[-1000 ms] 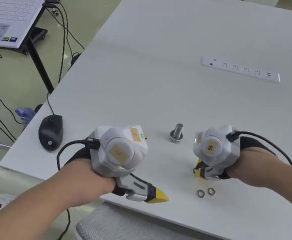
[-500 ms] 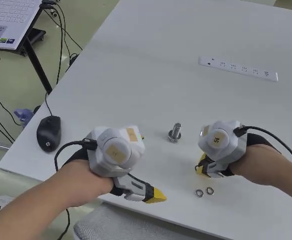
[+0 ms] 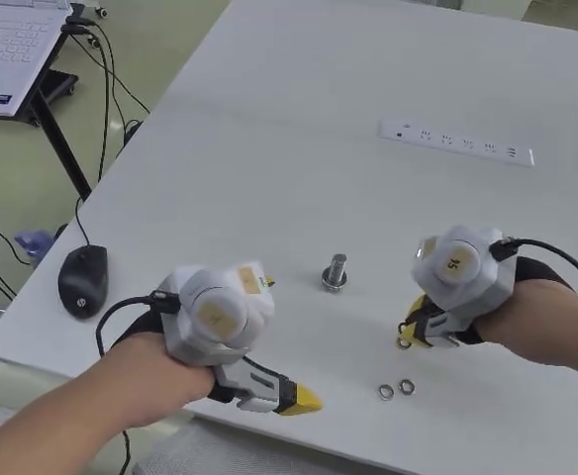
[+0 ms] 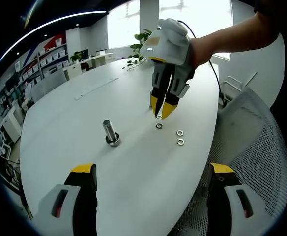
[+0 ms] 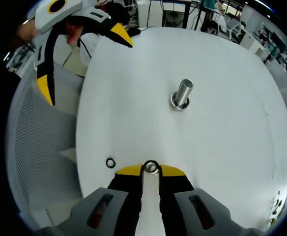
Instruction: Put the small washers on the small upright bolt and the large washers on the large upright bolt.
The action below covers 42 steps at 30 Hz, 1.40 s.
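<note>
Steel washer (image 5: 151, 166) pinched between tips of my right gripper (image 5: 151, 172). Bolt (image 5: 183, 93) stands upright ahead, slightly right in right gripper view, well apart. Washer hole must line up over its vertical axis. Left gripper (image 4: 152, 169) spread wide, empty. Loose washers (image 3: 385, 393) wait on table (image 3: 269, 148).

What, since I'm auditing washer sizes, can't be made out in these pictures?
Head view: the loose washers are too small to tell large from small.
Head view: the right gripper has its tips mostly hidden under its own body, so the grip is unreadable there.
Right gripper view: the held washer is partly covered by the jaws; size unclear.
Head view: the laptop is cut off by the top-left corner.
</note>
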### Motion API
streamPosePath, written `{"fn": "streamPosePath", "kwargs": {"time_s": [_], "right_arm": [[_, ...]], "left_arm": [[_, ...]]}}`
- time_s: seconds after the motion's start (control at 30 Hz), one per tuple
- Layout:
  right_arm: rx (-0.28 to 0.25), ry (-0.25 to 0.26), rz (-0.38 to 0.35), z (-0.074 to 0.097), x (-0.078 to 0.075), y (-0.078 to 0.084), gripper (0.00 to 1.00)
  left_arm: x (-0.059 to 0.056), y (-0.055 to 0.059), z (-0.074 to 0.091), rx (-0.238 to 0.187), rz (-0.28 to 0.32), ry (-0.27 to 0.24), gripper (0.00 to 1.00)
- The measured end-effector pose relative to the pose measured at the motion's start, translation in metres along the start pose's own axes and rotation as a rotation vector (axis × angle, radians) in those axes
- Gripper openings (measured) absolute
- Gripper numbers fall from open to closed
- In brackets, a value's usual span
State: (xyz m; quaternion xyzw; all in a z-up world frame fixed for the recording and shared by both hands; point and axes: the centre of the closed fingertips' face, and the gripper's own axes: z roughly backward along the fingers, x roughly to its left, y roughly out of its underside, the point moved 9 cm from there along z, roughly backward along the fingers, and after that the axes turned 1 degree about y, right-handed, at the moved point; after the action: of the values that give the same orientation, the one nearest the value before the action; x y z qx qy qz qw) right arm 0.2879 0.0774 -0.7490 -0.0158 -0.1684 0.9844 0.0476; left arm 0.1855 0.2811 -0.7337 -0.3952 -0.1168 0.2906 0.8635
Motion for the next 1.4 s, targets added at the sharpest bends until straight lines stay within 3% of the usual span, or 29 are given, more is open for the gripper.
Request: {"fn": "streamPosePath", "kwargs": {"time_s": [0.53, 0.9, 1.17, 1.4], "right_arm": [[0.02, 0.033, -0.1, 0.023, -0.006, 0.04, 0.12], [0.037, 0.059, -0.158, 0.038, -0.02, 0.064, 0.12], [0.033, 0.084, -0.172, 0.043, -0.035, 0.066, 0.12], [0.027, 0.109, -0.185, 0.049, -0.045, 0.058, 0.12]], "left_arm": [[0.003, -0.004, -0.003, -0.007, -0.001, -0.003, 0.94], [0.004, -0.002, -0.003, -0.008, 0.011, -0.017, 0.95], [0.001, -0.004, -0.004, -0.006, 0.004, -0.018, 0.94], [0.001, -0.004, -0.004, -0.001, 0.009, -0.02, 0.93]]}}
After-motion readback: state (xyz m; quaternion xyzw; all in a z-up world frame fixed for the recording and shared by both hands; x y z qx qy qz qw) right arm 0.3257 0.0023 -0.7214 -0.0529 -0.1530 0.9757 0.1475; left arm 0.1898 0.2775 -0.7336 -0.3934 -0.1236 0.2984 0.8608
